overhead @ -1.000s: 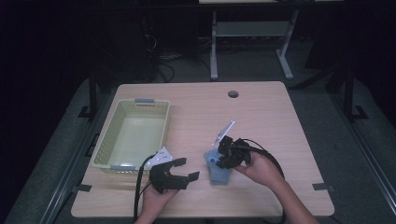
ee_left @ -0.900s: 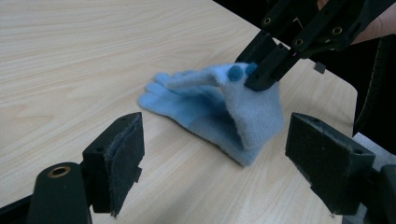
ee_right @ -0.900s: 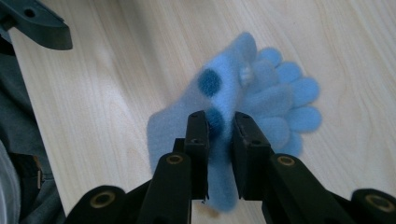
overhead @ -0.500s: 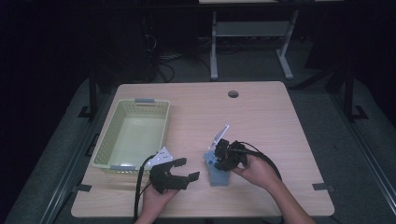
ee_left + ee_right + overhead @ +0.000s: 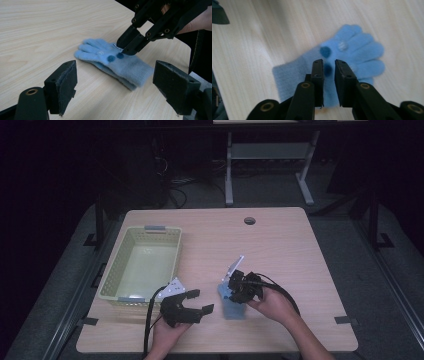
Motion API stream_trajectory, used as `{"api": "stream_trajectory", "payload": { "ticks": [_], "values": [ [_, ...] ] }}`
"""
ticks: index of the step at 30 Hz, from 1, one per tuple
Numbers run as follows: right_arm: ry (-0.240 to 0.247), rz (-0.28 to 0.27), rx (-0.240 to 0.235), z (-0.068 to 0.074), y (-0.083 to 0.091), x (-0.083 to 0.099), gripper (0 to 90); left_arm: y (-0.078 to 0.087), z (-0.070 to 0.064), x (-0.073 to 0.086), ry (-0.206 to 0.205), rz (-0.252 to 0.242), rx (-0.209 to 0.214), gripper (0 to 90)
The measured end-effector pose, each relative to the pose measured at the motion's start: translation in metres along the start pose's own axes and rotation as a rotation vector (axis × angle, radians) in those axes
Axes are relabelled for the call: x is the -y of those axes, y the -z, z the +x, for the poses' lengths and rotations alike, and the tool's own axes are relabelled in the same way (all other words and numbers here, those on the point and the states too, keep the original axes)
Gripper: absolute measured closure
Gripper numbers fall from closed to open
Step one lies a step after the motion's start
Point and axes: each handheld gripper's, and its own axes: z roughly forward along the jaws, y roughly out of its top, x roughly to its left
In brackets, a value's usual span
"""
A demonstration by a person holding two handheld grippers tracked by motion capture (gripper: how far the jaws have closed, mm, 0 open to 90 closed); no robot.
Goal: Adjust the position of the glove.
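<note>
Blue glove [image 5: 337,62] flat on bench [image 5: 280,245], near front edge. Right gripper [image 5: 329,68] fingers nearly closed, tips on glove; right gripper view reveals 2 dark dots. Left gripper [image 5: 115,82] spread wide, just short of glove.

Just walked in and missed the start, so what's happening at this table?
A person is working with a handheld gripper in each hand on a light blue glove that lies flat on the wooden table. The right gripper is down on the glove's middle, its jaws nearly closed over a dark blue dot, though a grip isn't certain. The left gripper waits open beside it. A green basket sits at the table's left, with no glove in it.
</note>
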Motion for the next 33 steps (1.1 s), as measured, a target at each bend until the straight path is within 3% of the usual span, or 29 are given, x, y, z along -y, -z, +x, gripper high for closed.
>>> {"api": "stream_trajectory", "payload": {
  "ticks": [9,14,20,22,24,27,28,30,33],
  "values": [
    [-0.034,0.043,-0.025,-0.002,-0.023,0.006,80.3,-0.001,-0.001,0.001,-0.002,0.018,0.008,19.4],
    [-0.053,0.005,-0.013,-0.002,-0.017,0.008,73.0,-0.003,-0.002,0.002,0.0,0.024,0.013,19.5],
    [-0.133,-0.056,0.004,-0.006,-0.005,0.019,63.6,-0.006,-0.003,0.002,0.0,0.039,0.026,20.3],
    [-0.186,-0.097,-0.011,-0.009,0.0,0.027,58.3,-0.007,-0.003,0.003,0.01,0.042,0.032,21.7],
    [-0.209,-0.104,-0.016,-0.01,0.002,0.03,56.5,-0.008,-0.004,0.003,0.012,0.048,0.041,22.2],
    [-0.234,-0.11,0.024,-0.008,0.005,0.037,50.4,-0.01,-0.004,0.004,0.013,0.056,0.049,23.7],
    [-0.263,-0.132,0.029,-0.009,0.007,0.043,46.1,-0.01,-0.004,0.004,0.013,0.064,0.049,24.4],
    [-0.275,-0.145,0.026,-0.009,0.008,0.045,44.0,-0.012,-0.004,0.005,0.023,0.07,0.055,25.1],
    [-0.336,-0.186,0.006,-0.009,0.008,0.055,40.4,-0.013,-0.004,0.005,0.054,0.075,0.062,25.8]
  ]
}}
